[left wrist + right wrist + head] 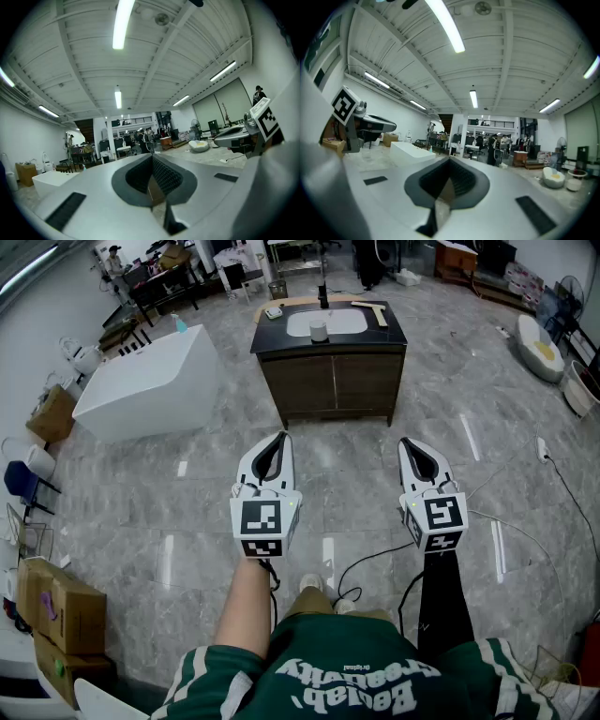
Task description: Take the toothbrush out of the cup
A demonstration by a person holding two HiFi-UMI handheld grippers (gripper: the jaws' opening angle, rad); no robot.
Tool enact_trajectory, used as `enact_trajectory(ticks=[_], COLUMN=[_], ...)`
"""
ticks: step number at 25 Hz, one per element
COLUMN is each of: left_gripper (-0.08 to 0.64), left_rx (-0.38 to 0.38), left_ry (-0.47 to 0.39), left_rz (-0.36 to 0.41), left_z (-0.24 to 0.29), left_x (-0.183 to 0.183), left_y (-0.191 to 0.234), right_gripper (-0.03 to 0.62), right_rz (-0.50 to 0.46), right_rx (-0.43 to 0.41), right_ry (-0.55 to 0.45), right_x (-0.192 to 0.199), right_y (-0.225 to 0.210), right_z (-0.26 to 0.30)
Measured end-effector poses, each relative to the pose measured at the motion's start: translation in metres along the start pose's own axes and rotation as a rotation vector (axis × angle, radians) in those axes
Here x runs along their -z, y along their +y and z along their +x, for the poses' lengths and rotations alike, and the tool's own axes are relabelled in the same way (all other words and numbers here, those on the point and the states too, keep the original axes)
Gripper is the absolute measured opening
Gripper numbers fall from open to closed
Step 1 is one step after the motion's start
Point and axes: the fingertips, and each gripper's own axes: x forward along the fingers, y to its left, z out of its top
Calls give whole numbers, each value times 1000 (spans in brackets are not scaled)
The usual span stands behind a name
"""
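Far ahead, a white cup stands on the dark countertop of a wooden vanity, beside the white basin. It is too small in the head view to tell whether a toothbrush is in it. My left gripper and right gripper are held level side by side over the floor, well short of the vanity. Both are shut with nothing between the jaws. In the left gripper view the left gripper has its jaws meeting at the tip. The right gripper looks the same in its own view.
A white bathtub stands on the marble floor left of the vanity. Cardboard boxes sit at the near left. Black cables trail across the floor by the person's feet. Desks and people fill the far end of the hall.
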Motion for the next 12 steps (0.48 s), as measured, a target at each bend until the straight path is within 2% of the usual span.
enact_trajectory(ticks=[4,8,12], left_gripper=[0,0,0], left_rx=[-5,-7,3], left_ry=[0,-4,-13], left_rz=[-1,-8,-20], left_z=[12,35,73], left_x=[8,13,18], left_y=[14,33,53], right_gripper=[6,132,162], right_rz=[31,24,18], right_rx=[23,33,52], right_ry=[-23,-32,-32], right_x=[1,1,0], right_y=[-2,-3,-10], right_z=[21,52,94])
